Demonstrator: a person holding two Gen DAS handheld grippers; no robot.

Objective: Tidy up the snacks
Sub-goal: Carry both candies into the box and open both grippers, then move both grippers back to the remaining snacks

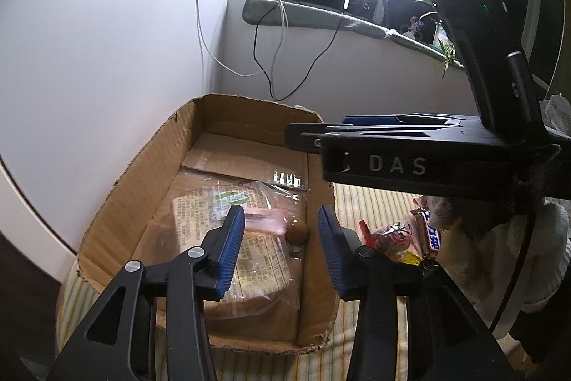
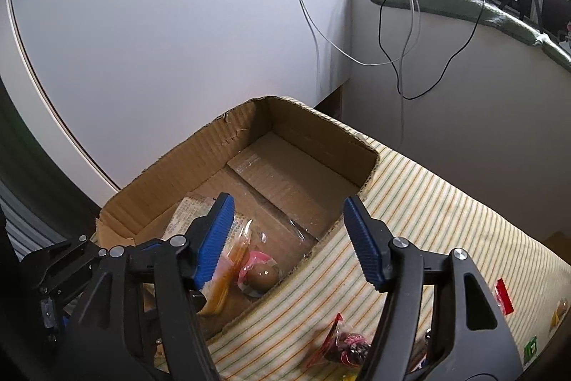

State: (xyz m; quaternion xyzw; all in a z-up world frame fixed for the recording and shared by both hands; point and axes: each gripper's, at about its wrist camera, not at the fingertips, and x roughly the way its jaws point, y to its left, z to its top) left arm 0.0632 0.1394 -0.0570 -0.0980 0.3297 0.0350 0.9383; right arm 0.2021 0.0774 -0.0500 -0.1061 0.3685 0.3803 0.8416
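Sitting at the left end of a surface covered in a striped cloth (image 2: 428, 202), close to the white wall, an open cardboard box (image 1: 117, 202) holds the snacks already gathered: a large flat packet of brown bread-like slices in clear printed wrap (image 1: 249, 259) lies on the box floor, a blurred pink wrapper (image 1: 266, 220) shows above it, and a small brown round snack (image 1: 297, 231) rests just beside the box's right wall. The left gripper (image 1: 281, 238) hangs over the near half of the box with its blue-padded fingers (image 1: 232, 245) spread apart and nothing between them. In the right wrist view the same box shows an orange-tinted clear packet (image 2: 228, 270) and the round brown snack in its pink-printed wrapper (image 2: 258, 274), both lying in the near right corner of the box. The right gripper (image 2: 289, 238) is spread wide and empty, one finger over the box interior and the other over the striped cloth beyond the box's right wall. To the right of the box, loose snacks lie on the cloth: a red-edged clear packet of dark pieces (image 2: 342, 345), a small red wrapper (image 2: 505, 300) nearer the right edge, and in the left wrist view a bar with blue characters on white (image 1: 430, 234).
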